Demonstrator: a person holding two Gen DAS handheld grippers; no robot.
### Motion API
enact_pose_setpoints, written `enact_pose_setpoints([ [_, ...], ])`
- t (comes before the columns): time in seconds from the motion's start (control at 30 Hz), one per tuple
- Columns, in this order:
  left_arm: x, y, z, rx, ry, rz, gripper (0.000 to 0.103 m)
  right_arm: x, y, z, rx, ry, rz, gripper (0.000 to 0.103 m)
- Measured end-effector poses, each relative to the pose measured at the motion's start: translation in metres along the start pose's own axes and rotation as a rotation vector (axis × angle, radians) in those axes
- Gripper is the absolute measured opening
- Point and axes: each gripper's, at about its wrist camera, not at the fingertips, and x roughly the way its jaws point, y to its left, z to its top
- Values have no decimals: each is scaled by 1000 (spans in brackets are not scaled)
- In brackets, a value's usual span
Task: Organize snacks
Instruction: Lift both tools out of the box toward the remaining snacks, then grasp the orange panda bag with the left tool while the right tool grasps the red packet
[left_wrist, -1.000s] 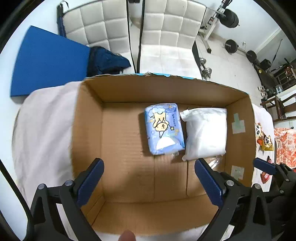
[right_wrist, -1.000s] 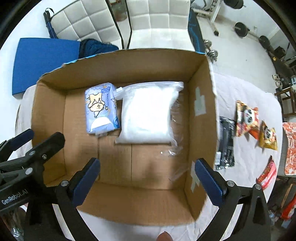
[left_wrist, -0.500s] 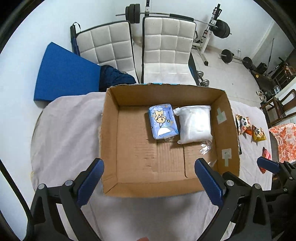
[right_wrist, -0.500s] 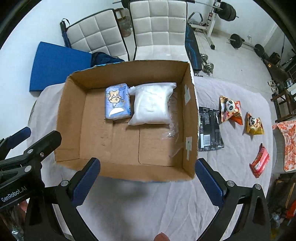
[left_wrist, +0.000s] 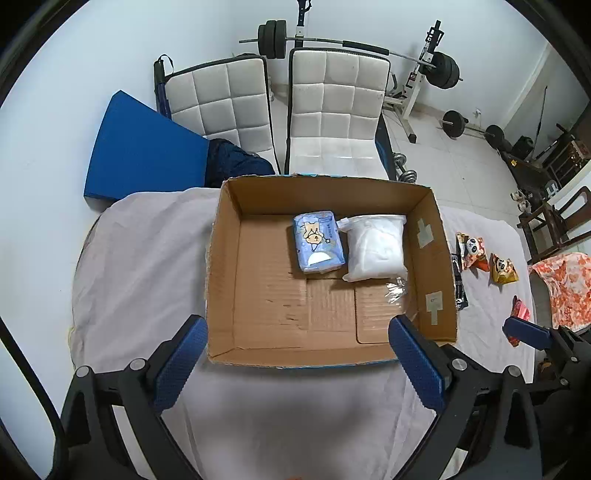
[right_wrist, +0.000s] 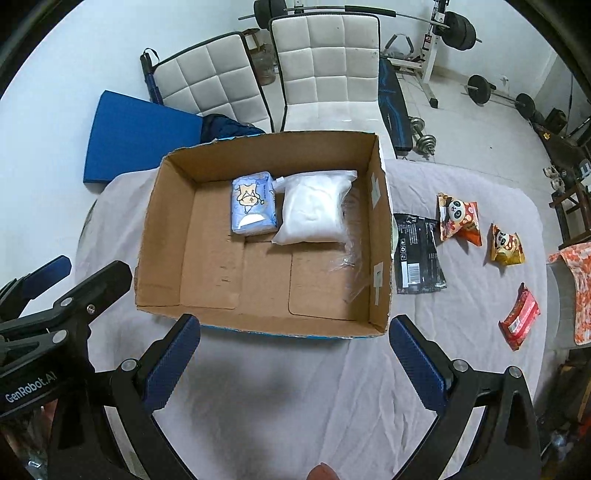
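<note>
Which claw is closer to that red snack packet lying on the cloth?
Right. The right claw sits just left of the red packet; the left claw is farther left, before the box.

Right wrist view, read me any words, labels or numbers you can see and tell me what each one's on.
"GenRobot.AI": on the left gripper's black body, lower left.
Black packet: barcode and white print, too small to read.
Blue pack: small print, unreadable.
Panda snack bags: lettering blurred.
</note>
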Motion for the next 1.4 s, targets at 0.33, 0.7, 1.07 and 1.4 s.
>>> enact_pose_setpoints([
  [0.33, -11, -51, 0, 1, -1, -4, 100, -18, -68, -4, 59, 4, 66, 103],
  [0.7, 47, -225, 2, 188, 131, -126, 100, -12, -279, -35, 346, 58, -43, 103],
  [1.07, 160, -338, 42, 254, 305, -124, 100, 72, -454, -59, 684, 191, -66, 103],
  [1.4, 235, -344, 67, 176, 405, -126, 100, 165, -470, -66, 747, 375, -27, 53],
])
